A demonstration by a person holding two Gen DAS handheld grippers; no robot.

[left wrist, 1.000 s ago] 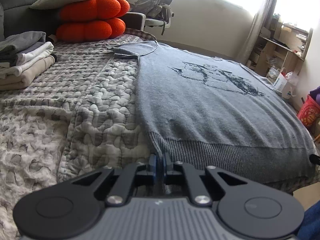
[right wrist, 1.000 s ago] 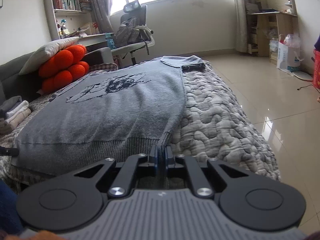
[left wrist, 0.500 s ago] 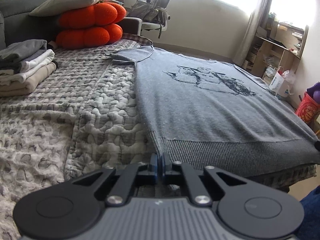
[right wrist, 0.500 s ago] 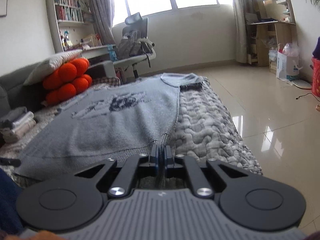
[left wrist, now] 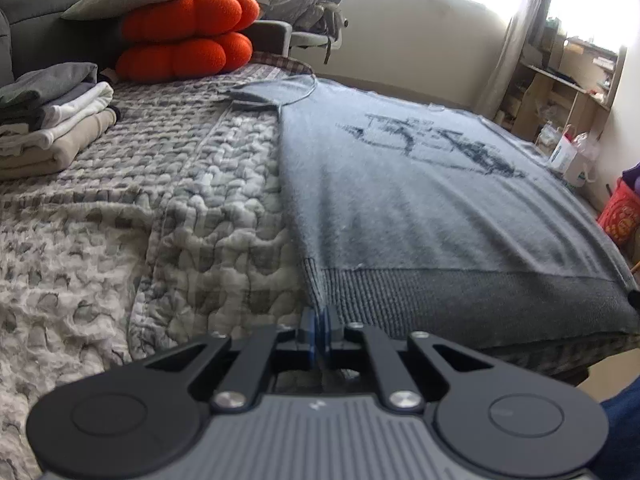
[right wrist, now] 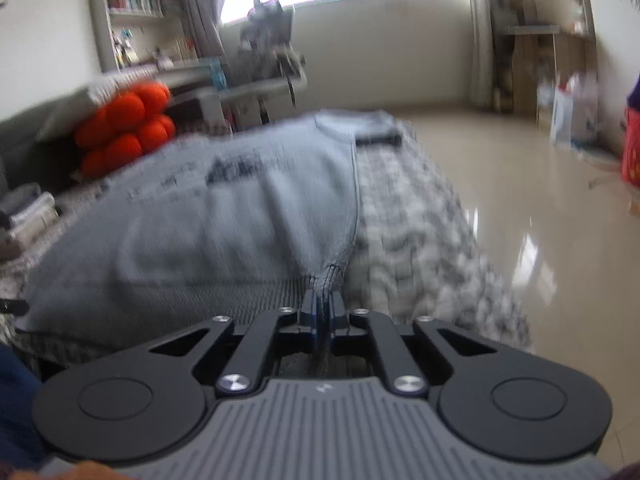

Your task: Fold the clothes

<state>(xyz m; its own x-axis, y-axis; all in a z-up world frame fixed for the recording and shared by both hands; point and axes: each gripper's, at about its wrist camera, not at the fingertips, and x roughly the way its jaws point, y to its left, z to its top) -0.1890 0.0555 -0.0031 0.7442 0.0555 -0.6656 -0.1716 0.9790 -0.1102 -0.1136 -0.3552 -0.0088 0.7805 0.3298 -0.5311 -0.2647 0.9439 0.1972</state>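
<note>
A grey sweater [left wrist: 420, 208] is spread flat, front up, across the quilted bed [left wrist: 180, 208], so that its outline can be squared before folding. Its ribbed hem lies at the near edge of the bed. The left gripper [left wrist: 319, 330] is clamped on one hem corner and the right gripper [right wrist: 322, 320] on the other, where the cloth is drawn up into a small peak. Both corners appear to be held so the hem can be carried toward the collar in one even fold. A stack of folded clothes [left wrist: 52, 120] is kept apart, near the orange cushions [left wrist: 188, 36].

Black claw [left wrist: 320, 326], blue pads, silver screws.
</note>
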